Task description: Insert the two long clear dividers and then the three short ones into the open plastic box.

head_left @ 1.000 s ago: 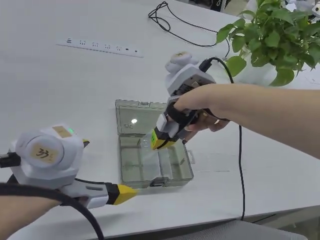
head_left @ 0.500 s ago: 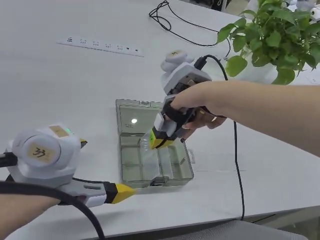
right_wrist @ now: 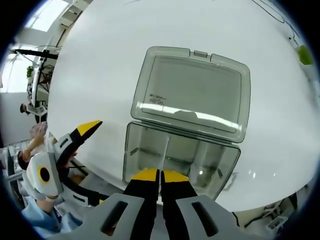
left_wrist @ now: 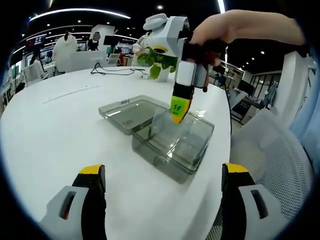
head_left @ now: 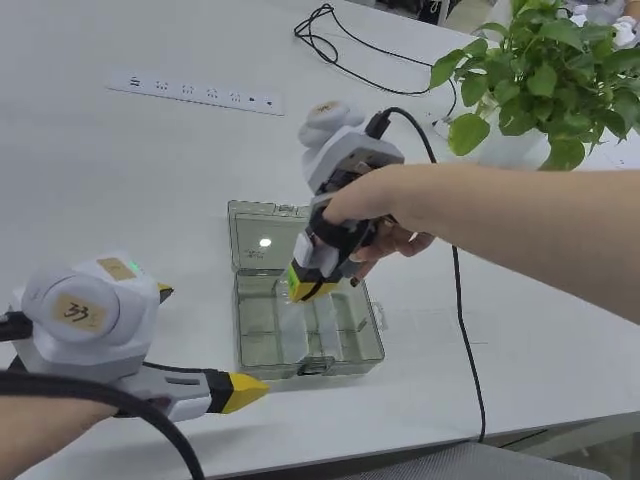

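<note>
The right hand-held gripper point(head_left: 303, 288), jaws pressed together on the top edge of a clear divider point(left_wrist: 161, 121), holds the sheet upright over the open plastic box point(head_left: 372, 340), apparently to line it up with slots in the walls. The lid point(head_left: 255, 225) lies flat behind on the white worktop point(head_left: 120, 180). The left hand-held gripper point(left_wrist: 163, 170), jaws spread and holding nothing, hovers near the box's front, seemingly ready to steady it. Whether the sheet is long or short cannot be told.

We see our left gripper point(left_wrist: 163, 171) spread wide at the bottom; mid-frame, the right gripper point(left_wrist: 178, 111) pinches a clear divider point(left_wrist: 159, 123) inside the open box point(left_wrist: 169, 162).
</note>
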Motion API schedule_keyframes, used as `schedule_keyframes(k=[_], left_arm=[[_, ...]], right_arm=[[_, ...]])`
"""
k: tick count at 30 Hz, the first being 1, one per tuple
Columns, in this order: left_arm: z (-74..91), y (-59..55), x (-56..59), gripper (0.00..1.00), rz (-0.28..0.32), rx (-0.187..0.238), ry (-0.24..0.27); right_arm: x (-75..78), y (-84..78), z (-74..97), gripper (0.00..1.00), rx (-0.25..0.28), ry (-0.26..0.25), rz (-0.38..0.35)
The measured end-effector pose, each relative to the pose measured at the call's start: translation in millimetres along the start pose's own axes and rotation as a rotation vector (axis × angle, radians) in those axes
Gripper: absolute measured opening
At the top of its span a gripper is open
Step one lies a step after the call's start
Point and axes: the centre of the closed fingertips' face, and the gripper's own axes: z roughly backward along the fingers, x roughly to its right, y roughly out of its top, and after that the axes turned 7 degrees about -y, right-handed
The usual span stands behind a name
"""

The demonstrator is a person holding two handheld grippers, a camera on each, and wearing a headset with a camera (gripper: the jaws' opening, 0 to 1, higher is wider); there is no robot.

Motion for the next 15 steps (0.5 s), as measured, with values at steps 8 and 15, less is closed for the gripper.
schedule_keyframes(k=[8,15], left_arm=[[1.3,-0.7,-0.5,0.99,0.007,0.0,0.004],[1.9,-0.7,-1.1,0.99,0.008,-0.002,0.007]], right_arm=[[-2.3,0.8,-8.3,0.03,0.01,-0.019,0.033],[4.0,10.0,-17.2,0.03,0.02,-0.031,0.059]])
